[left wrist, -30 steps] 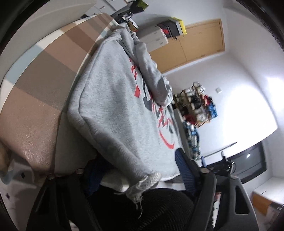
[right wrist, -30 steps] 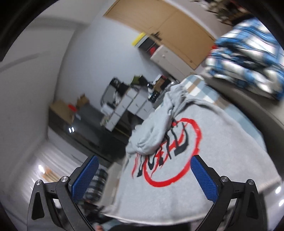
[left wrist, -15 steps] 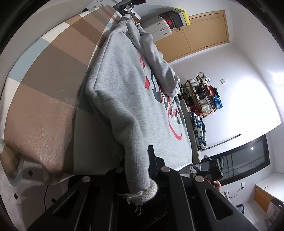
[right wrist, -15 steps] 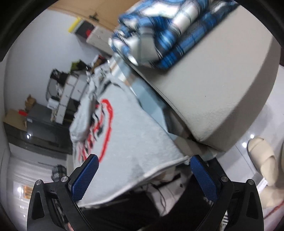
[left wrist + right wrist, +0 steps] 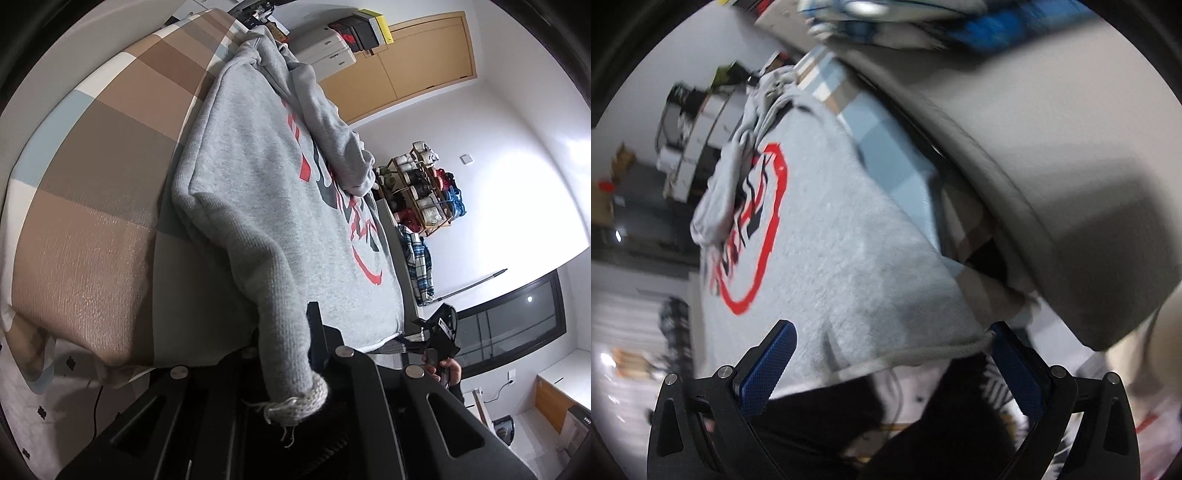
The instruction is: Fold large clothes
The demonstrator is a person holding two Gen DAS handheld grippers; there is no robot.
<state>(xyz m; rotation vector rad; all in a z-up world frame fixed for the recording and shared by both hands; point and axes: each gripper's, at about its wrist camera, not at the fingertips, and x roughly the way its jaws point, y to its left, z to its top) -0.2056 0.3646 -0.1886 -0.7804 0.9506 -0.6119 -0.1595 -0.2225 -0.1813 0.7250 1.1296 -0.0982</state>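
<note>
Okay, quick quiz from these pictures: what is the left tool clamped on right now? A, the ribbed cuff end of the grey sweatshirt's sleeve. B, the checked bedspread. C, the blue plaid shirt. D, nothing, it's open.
A: in the left wrist view the left tool is shut on the sleeve of the grey sweatshirt, its frayed ribbed cuff sticking out toward the camera.

Fingertips of left gripper (image 5: 291, 354) buried under grey sweatshirt (image 5: 266, 192) cuff at 6 o'clock. Blue plaid garment (image 5: 894, 18) smeared by motion blur, cut off at 12 o'clock. Shelf (image 5: 424, 192) contents at 3 o'clock too small to identify.
</note>
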